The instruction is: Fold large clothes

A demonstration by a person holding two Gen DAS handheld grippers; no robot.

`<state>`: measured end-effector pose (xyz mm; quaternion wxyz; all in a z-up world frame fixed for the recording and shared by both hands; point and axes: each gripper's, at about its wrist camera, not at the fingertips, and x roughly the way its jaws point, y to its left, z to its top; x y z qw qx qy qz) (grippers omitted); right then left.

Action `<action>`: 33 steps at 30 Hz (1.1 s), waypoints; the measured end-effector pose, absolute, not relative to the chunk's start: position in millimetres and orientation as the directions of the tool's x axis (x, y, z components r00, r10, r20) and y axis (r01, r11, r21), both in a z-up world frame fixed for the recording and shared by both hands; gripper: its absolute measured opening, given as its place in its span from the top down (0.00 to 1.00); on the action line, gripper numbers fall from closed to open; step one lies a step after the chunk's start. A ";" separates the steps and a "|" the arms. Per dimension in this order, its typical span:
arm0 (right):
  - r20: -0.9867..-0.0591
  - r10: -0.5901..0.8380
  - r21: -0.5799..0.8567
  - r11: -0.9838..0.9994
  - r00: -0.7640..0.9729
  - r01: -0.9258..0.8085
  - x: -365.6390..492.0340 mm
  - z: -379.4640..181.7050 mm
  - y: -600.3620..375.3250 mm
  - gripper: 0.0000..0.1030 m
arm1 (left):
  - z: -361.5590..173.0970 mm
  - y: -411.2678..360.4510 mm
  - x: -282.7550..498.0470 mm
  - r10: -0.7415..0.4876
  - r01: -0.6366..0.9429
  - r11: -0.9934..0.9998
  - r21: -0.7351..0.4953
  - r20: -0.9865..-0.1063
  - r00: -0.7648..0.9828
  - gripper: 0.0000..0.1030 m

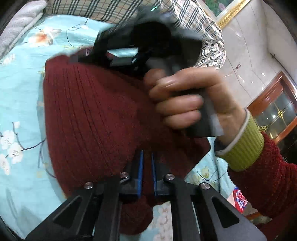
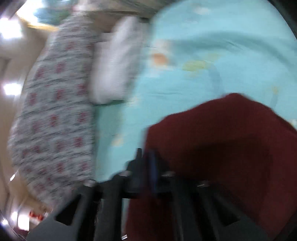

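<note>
though no writing reads, both grippers (image 1: pixel 147 163) (image 2: pixel 148 159) pinch the red sweater (image 1: pixel 89 115).

Bed sheet (image 1: pixel 24 89): pale turquoise, printed with white and orange blossoms on dark twigs; covers the bed across both views.
Checked cloth (image 1: pixel 104 9): cream with dark and tan lines, along the far edge of the bed.
Grey ribbed fabric (image 1: pixel 16 26): folded, at the upper left corner.
Wall (image 1: pixel 246 55): glossy pale panels with reflections.
Picture frame (image 1: pixel 233 11): gilt, hung high on the wall.
Cabinet (image 1: pixel 278 103): reddish wood with glazed door.
White pillow (image 2: pixel 115 68): blurred, beside a grey quilt with red motifs (image 2: pixel 53 118).
Bright light patches (image 2: pixel 9 27): at left.
</note>
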<state>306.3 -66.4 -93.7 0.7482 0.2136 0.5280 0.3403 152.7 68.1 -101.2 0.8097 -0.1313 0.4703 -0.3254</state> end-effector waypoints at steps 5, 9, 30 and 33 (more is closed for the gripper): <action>-0.605 0.752 0.724 0.656 0.260 -0.214 318.5 -119.1 -90.8 1.00 | -110.8 56.4 154.2 -0.628 0.408 0.770 -0.491 -0.693 0.354 1.00; -0.621 0.734 0.700 0.677 0.274 -0.228 318.8 -117.9 -92.7 1.00 | -111.5 59.1 151.7 -0.608 0.410 0.785 -0.464 -0.703 0.369 1.00; -0.610 0.612 0.665 0.741 0.502 -0.094 131.4 -112.6 -217.2 1.00 | -80.9 81.0 128.0 -0.565 0.387 0.817 -0.428 -0.730 0.385 0.85; -0.621 0.590 0.641 0.761 0.515 -0.099 131.3 -108.5 -214.6 1.00 | -76.1 85.3 128.1 -0.567 0.366 0.818 -0.445 -0.729 0.382 0.86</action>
